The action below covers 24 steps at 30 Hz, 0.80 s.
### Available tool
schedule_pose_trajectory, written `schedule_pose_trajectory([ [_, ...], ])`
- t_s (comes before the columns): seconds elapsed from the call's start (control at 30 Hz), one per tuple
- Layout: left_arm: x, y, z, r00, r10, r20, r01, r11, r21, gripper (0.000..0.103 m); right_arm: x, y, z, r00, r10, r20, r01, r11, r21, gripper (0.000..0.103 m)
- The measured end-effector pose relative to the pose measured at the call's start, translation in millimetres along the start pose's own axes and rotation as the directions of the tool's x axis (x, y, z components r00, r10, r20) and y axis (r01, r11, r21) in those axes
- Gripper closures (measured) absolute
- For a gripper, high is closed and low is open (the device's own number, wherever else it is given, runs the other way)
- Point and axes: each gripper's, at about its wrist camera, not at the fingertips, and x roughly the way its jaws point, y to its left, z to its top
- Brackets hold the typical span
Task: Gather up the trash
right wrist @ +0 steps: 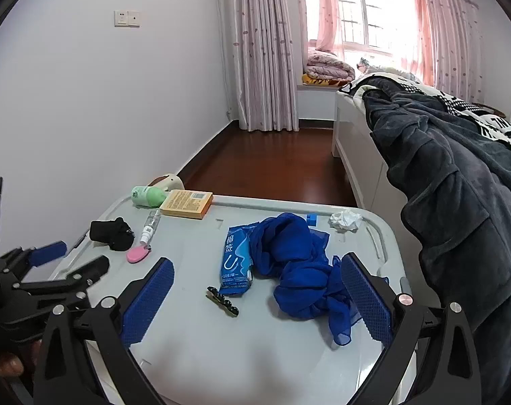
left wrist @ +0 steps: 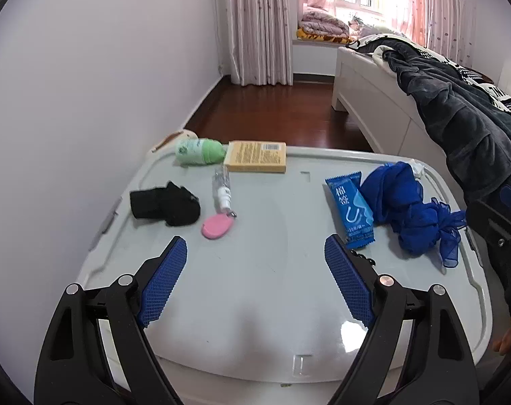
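Observation:
A crumpled white tissue (right wrist: 344,220) lies at the far right corner of the grey bin lid (right wrist: 221,330); in the left wrist view only its tip (left wrist: 418,168) shows behind the blue scarf (left wrist: 407,209). A blue cotton-swab packet (right wrist: 236,260) (left wrist: 349,211) lies beside the scarf (right wrist: 299,263). My left gripper (left wrist: 255,249) is open and empty over the lid's (left wrist: 255,297) near middle; it also shows at the left of the right wrist view (right wrist: 69,260). My right gripper (right wrist: 257,268) is open and empty, its fingers either side of packet and scarf.
On the lid: a black cloth (left wrist: 164,204), pink oval tag (left wrist: 217,226), small spray bottle (left wrist: 221,190), yellow box (left wrist: 255,161), green-white bottle (left wrist: 198,152), black hair clip (right wrist: 221,300). A bed with dark blanket (right wrist: 451,175) stands right. The wall is left.

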Motion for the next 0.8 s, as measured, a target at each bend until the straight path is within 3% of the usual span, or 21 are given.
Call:
schedule_pose_trajectory([
  [0.23, -14.5, 0.3, 7.3, 0.996, 0.035, 0.079, -0.037, 0.999, 0.031, 0.021, 1.2, 7.0, -2.1, 1.000, -0.004, -0.004, 0.004, 1.000, -0.029, 0.005],
  [0.33, -16.0, 2.1, 9.0, 0.996, 0.025, 0.084, -0.027, 0.999, 0.025, 0.011, 1.9, 10.5, -3.2, 1.000, -0.012, -0.005, 0.011, 0.999, -0.045, 0.005],
  [0.57, -27.0, 10.2, 13.1, 0.989, 0.010, 0.144, -0.008, 1.000, -0.011, 0.011, 1.1, 13.7, -4.4, 1.000, -0.019, -0.003, 0.019, 0.998, -0.064, 0.006],
  [0.8, -26.6, 20.5, 15.1, 0.989, -0.007, 0.145, 0.015, 0.998, -0.057, 0.011, 2.6, 17.8, -5.8, 1.000, -0.021, -0.013, 0.019, 0.996, -0.082, 0.005],
])
